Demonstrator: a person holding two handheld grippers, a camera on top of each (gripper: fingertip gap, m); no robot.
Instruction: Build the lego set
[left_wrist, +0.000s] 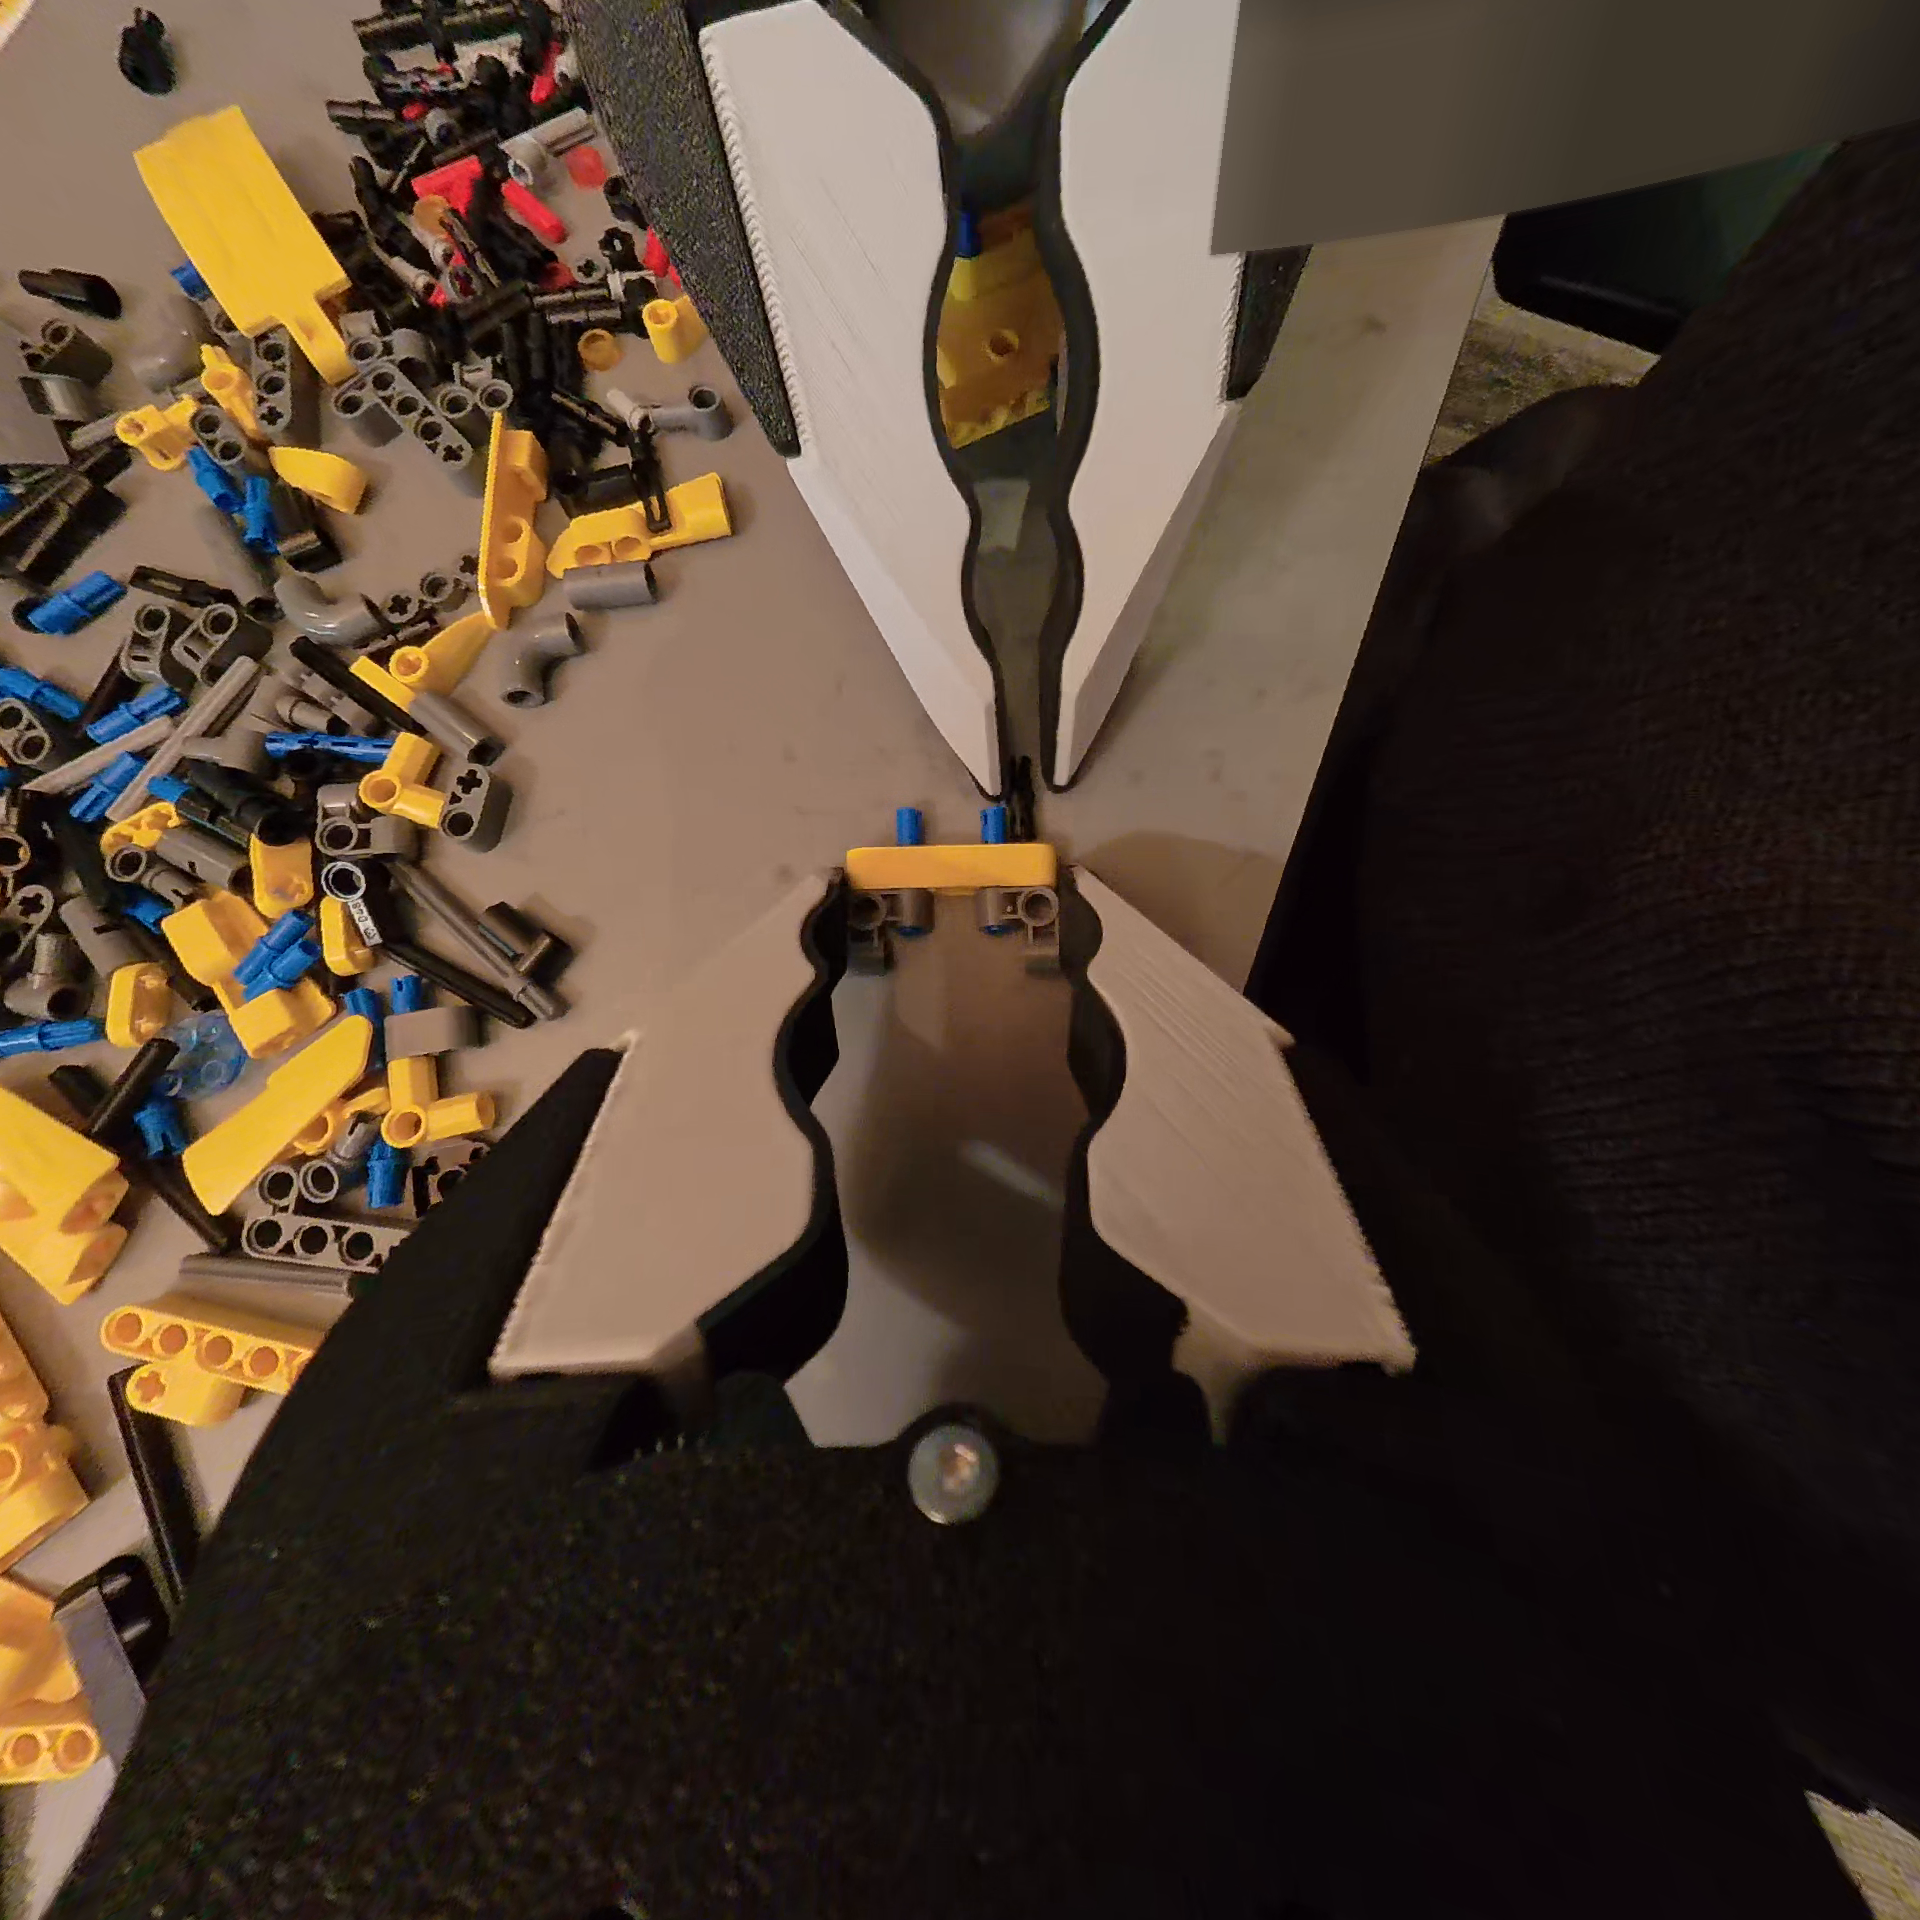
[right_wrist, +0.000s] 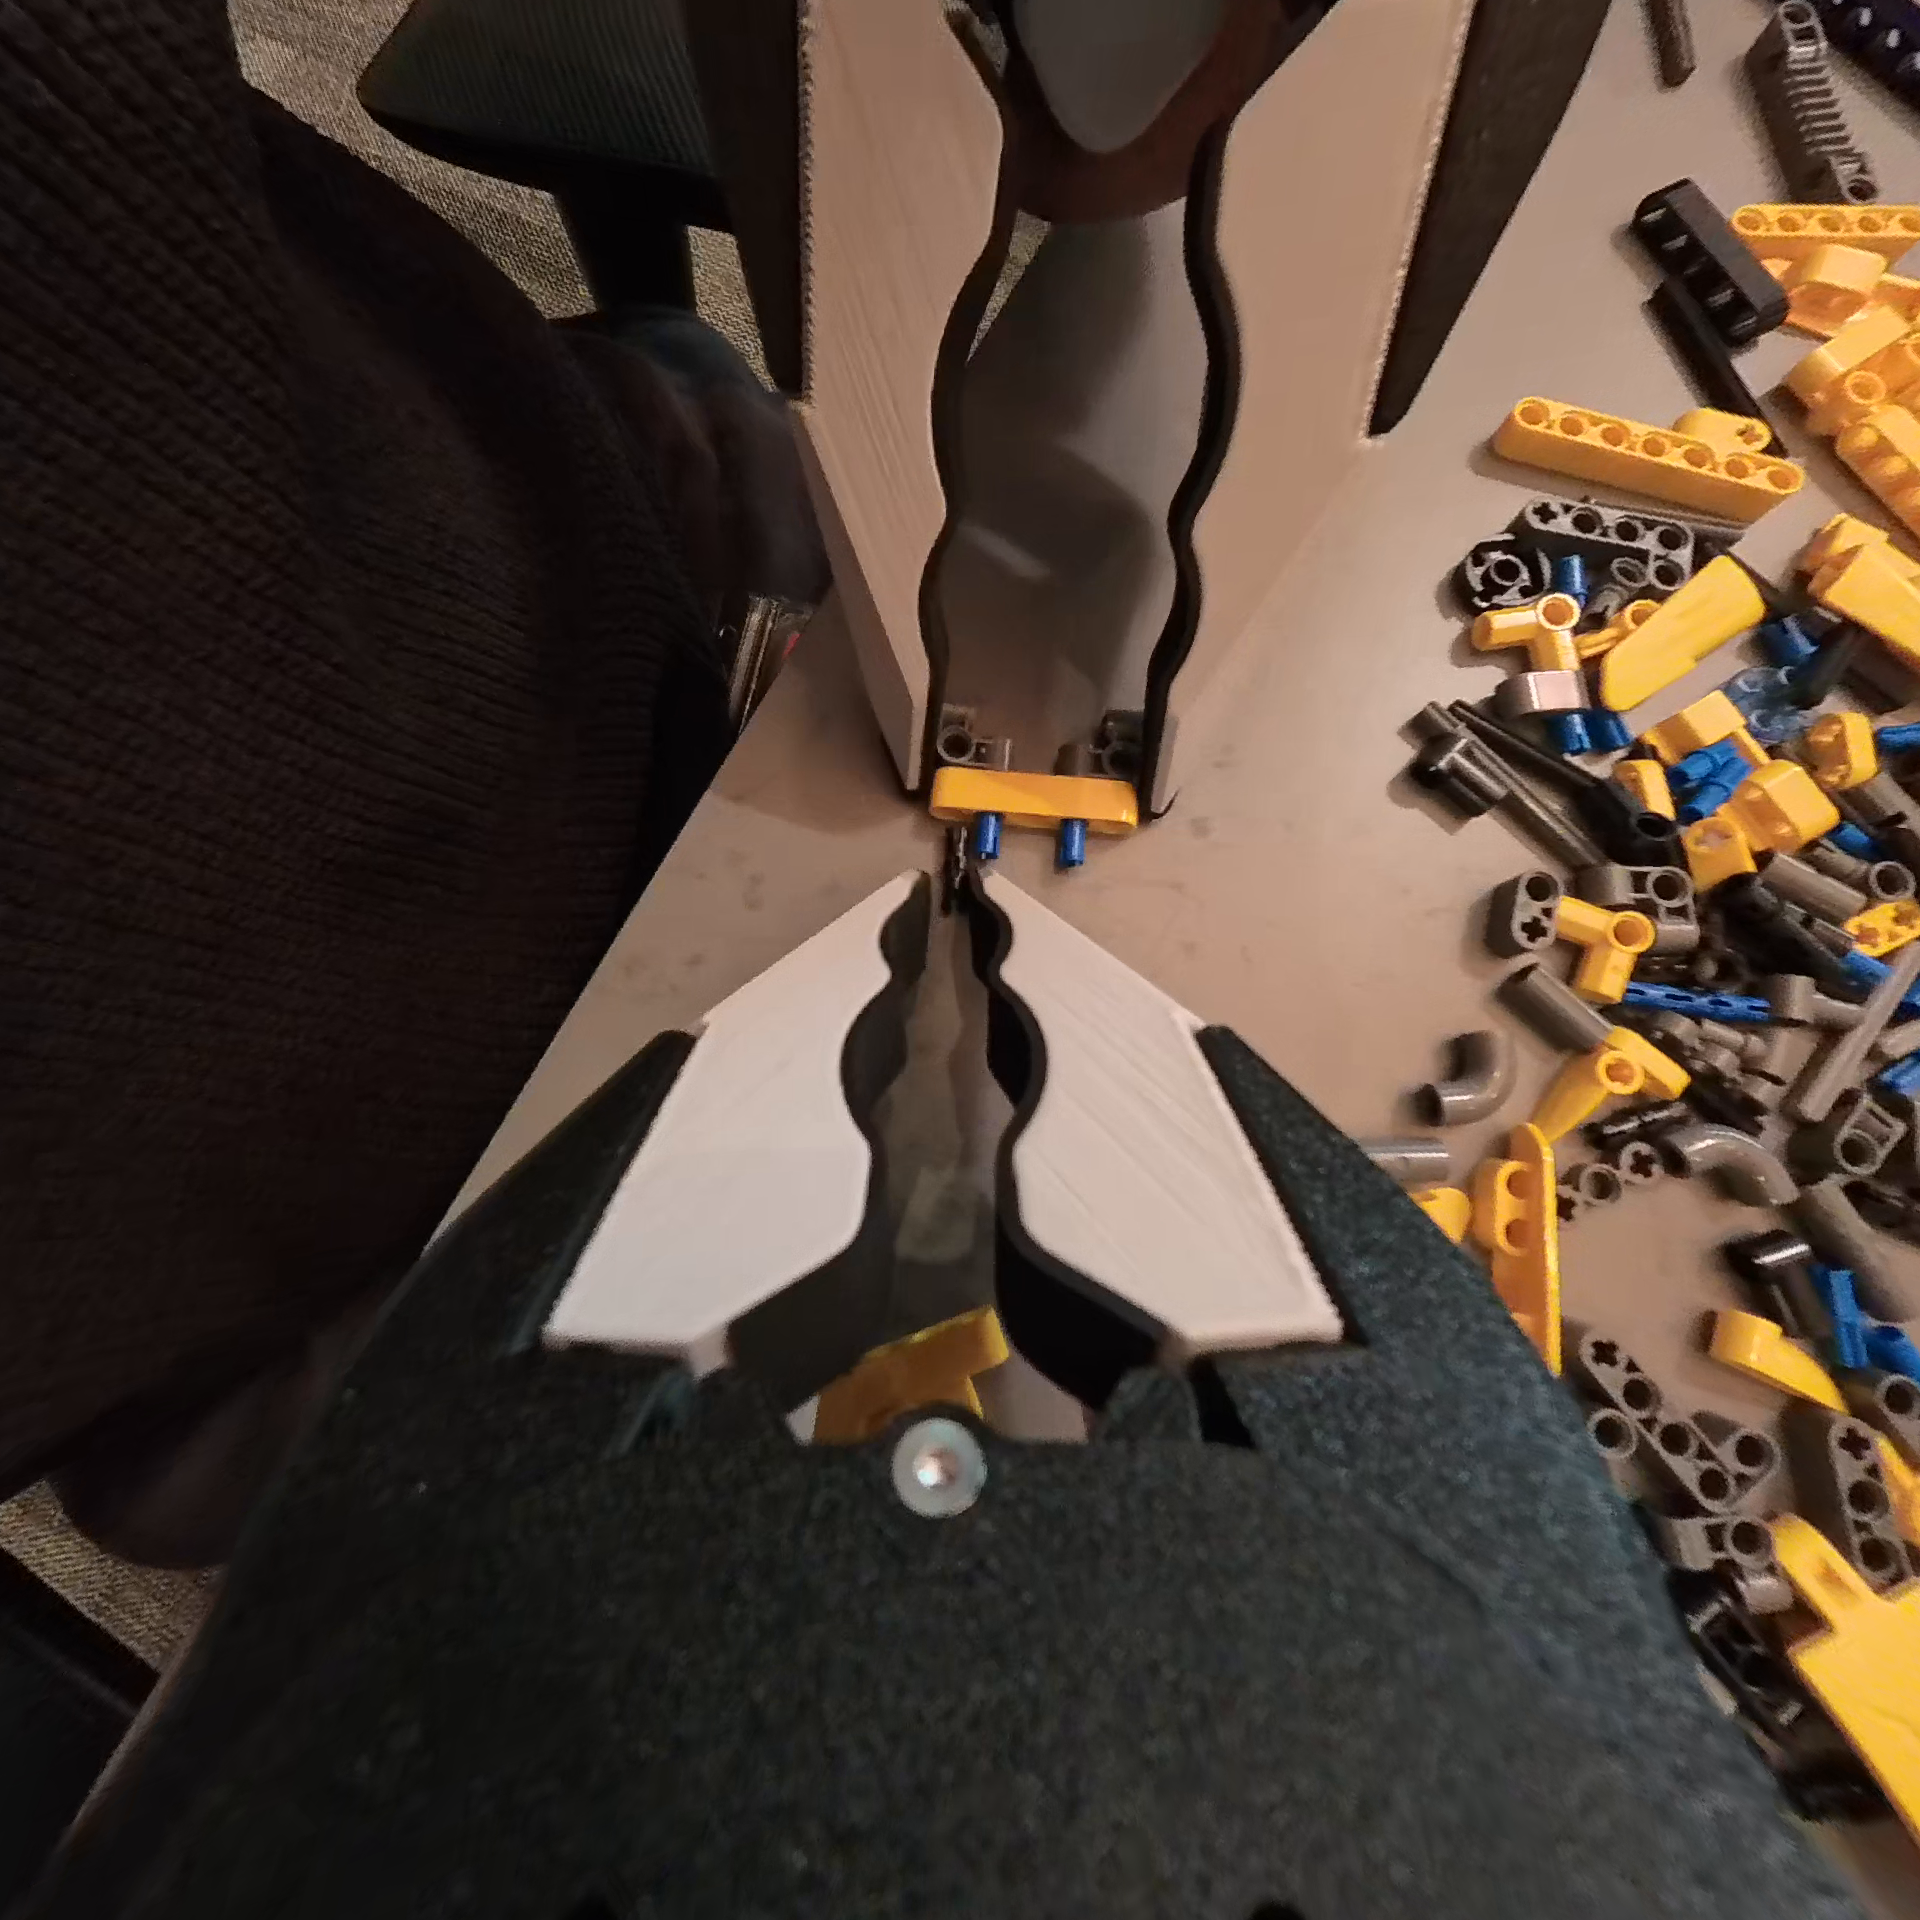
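A grey bench (left_wrist: 665, 769) carries a broad heap of loose building parts (left_wrist: 260, 727), yellow, black, grey, blue and red, spread away from the near edge where both tools meet. A person in a dark knitted sleeve (right_wrist: 260, 623) sits at that edge. The left gripper (left_wrist: 951, 883) has its jaws spread wide and clamped on the two ends of a short yellow beam (left_wrist: 951, 864); two blue pins (left_wrist: 909, 826) stick out of one face and two grey connectors (left_wrist: 1013, 909) hang from the other. The right gripper (right_wrist: 961, 883) has its jaws pressed almost together, pinching a small black pin (right_wrist: 958, 854) just beside the nearer blue pin. The left wrist view alone shows a yellow piece (left_wrist: 997, 343) behind the right gripper's fingers; its shape is mostly hidden.
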